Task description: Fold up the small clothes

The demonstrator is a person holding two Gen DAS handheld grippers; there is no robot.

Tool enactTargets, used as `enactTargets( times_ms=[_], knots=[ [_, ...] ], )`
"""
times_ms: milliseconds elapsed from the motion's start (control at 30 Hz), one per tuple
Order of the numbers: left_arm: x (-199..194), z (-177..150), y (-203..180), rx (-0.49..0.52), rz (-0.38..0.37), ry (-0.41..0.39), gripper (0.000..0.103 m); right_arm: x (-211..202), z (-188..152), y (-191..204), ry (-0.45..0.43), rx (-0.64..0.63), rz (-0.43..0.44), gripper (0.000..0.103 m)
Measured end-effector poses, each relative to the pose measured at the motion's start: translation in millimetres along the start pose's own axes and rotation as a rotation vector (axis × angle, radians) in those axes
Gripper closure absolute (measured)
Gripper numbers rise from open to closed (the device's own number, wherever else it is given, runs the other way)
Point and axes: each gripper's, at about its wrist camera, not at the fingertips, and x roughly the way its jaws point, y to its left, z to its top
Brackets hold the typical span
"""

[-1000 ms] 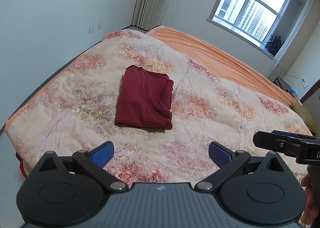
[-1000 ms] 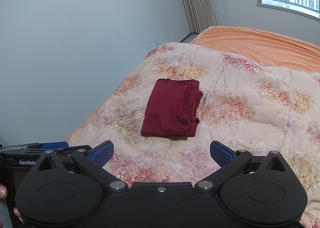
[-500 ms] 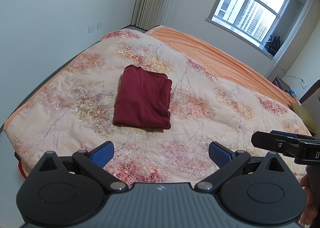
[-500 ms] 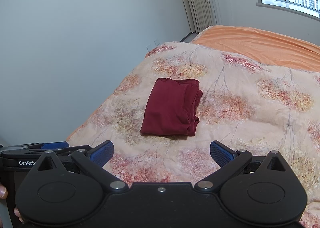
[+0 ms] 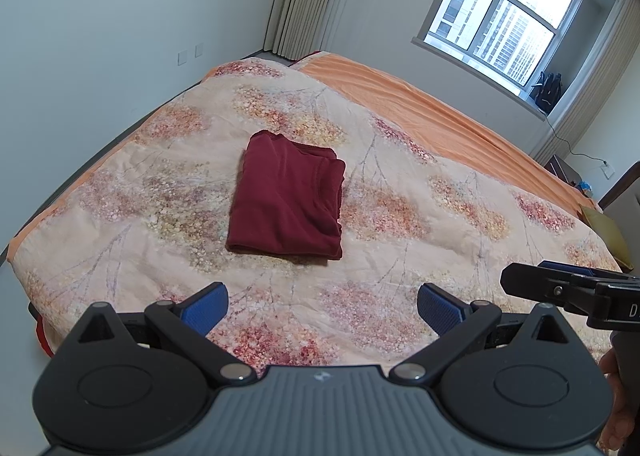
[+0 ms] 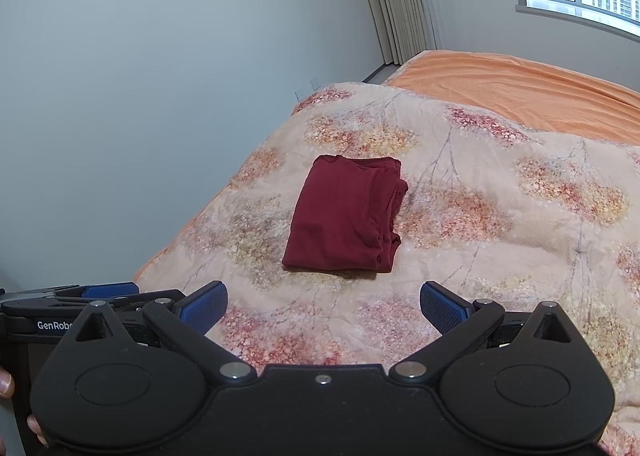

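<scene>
Gaping fingers, both grippers empty.

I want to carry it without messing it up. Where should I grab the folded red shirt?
Probably pinch the red shirt at its near, smooth folded edge, coming from the front. The right side shows loose stacked layers that could slip apart.

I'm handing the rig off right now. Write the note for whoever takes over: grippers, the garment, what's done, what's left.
Left gripper: open, empty, held above the near edge of the bed.
Right gripper: open, empty, beside the left one.
Dark red garment: folded into a compact rectangle, lying flat on the floral duvet, clear of both grippers.
Done: this piece looks folded.
Left: no other clothes in view; perhaps neaten the layered right edge.
</scene>
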Motion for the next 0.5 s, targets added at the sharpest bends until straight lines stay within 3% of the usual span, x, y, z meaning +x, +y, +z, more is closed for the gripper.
enactTargets(
  times_ms=[267, 500],
  knots=[
    [-4, 2, 4, -0.061, -0.048, 0.001, 0.000, 1, 0, 1, 0.000, 0.000, 0.001, 0.001],
    [-12, 4, 2, -0.043, -0.023, -0.032, 0.000, 1, 2, 3, 0.000, -0.003, 0.007, 0.001]
  ],
)
